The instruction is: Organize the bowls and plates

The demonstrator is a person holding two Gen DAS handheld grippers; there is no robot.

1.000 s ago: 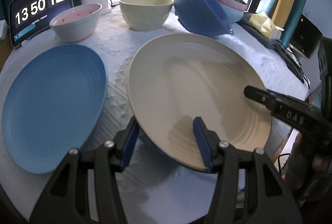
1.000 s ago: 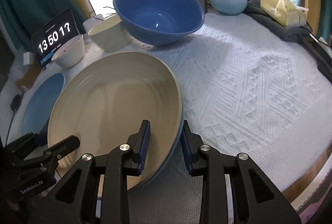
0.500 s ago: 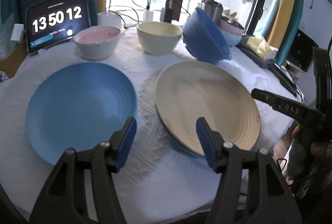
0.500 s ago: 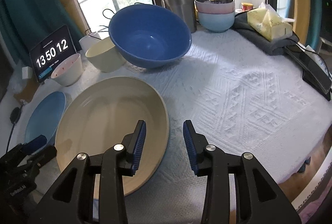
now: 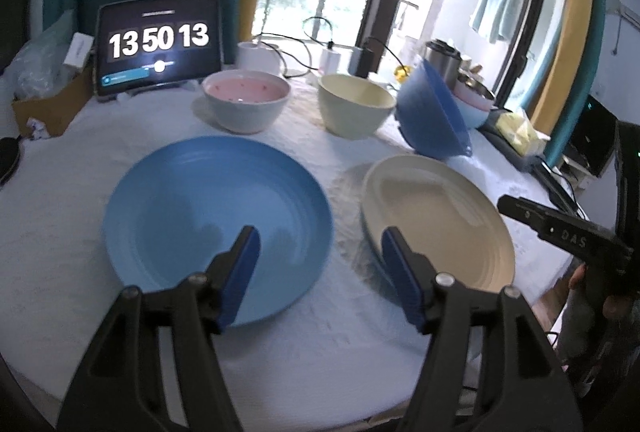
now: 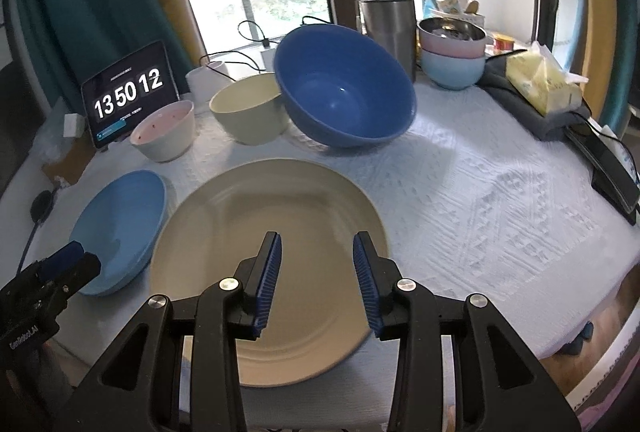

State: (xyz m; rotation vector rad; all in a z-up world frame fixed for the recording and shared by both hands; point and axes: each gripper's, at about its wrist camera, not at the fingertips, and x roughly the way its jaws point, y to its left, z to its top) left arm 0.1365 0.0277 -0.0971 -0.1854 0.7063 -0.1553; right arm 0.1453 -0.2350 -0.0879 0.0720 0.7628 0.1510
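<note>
A cream plate lies flat on the white tablecloth, with a thin blue rim showing under its near edge. My right gripper hovers above its near part, open, nothing between the pads. A light blue plate lies to its left. Above that plate's near right rim is my left gripper, open, empty, its jaws still opening. Behind the plates stand a pink-lined bowl, a cream bowl and a large tilted dark blue bowl.
A tablet clock stands at the back left. A steel canister, stacked bowls, a yellow tissue pack and a phone crowd the back right. Cables run along the window. The table edge is close in front.
Both grippers let go of the cream plate's rim and drew back and up. The plate now rests flat. My left gripper swung left toward the blue plate and opened wider.
</note>
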